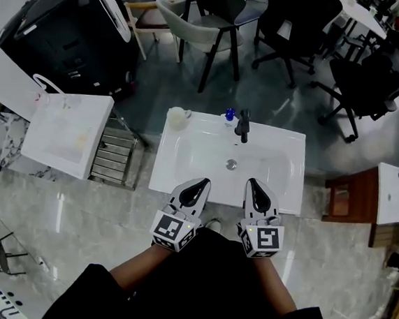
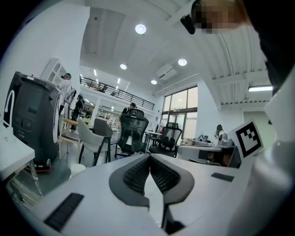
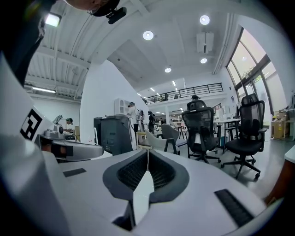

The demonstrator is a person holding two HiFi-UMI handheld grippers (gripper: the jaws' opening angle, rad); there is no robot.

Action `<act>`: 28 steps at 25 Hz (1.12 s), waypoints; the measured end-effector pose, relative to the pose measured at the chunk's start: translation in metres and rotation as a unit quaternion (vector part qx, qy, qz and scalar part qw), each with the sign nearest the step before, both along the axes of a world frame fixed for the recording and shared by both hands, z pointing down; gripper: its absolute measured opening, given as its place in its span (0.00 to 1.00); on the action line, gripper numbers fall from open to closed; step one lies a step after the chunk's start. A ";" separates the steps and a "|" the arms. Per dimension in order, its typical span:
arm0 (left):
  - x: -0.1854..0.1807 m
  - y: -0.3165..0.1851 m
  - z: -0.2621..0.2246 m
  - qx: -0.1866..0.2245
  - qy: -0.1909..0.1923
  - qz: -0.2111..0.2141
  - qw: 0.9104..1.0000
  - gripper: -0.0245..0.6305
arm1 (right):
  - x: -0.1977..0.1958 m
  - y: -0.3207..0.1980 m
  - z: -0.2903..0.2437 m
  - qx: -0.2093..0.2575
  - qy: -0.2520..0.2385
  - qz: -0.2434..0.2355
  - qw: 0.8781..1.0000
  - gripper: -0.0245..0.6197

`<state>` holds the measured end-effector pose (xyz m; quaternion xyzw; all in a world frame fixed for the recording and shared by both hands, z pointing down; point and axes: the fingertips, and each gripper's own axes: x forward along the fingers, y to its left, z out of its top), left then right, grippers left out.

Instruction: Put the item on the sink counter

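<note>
A white sink counter (image 1: pixel 177 178) with a shallow basin stands in front of me in the head view. On its back edge are a black faucet (image 1: pixel 243 124), a small blue item (image 1: pixel 230 114) beside it, and a white cup (image 1: pixel 177 117) at the back left corner. My left gripper (image 1: pixel 203 183) hovers over the counter's near edge, shut with nothing between its pads. My right gripper (image 1: pixel 252 183) is beside it, also shut and empty. In the left gripper view the jaws (image 2: pixel 149 156) meet; the right gripper view shows the same (image 3: pixel 147 152).
A white table (image 1: pixel 69 132) and a metal rack (image 1: pixel 115 156) stand left of the sink. A big black machine (image 1: pixel 64 30) is at the far left. Chairs (image 1: pixel 212 23) stand behind. A wooden stand (image 1: pixel 350 194) with another white basin (image 1: pixel 395 194) is at the right.
</note>
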<state>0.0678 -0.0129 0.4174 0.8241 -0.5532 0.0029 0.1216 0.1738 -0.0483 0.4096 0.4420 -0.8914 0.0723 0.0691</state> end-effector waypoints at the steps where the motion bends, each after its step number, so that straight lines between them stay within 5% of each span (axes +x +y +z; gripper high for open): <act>1: -0.003 0.001 -0.001 0.004 -0.003 -0.003 1.000 0.06 | 0.001 0.001 0.001 -0.001 0.002 0.001 1.000 0.09; 10: -0.035 0.006 -0.004 0.010 -0.016 -0.038 0.999 0.06 | -0.009 0.013 0.013 -0.008 0.046 -0.012 0.999 0.09; 28: -0.044 0.014 -0.007 0.015 -0.026 -0.049 0.998 0.06 | -0.015 0.025 0.022 -0.017 0.040 -0.012 0.999 0.09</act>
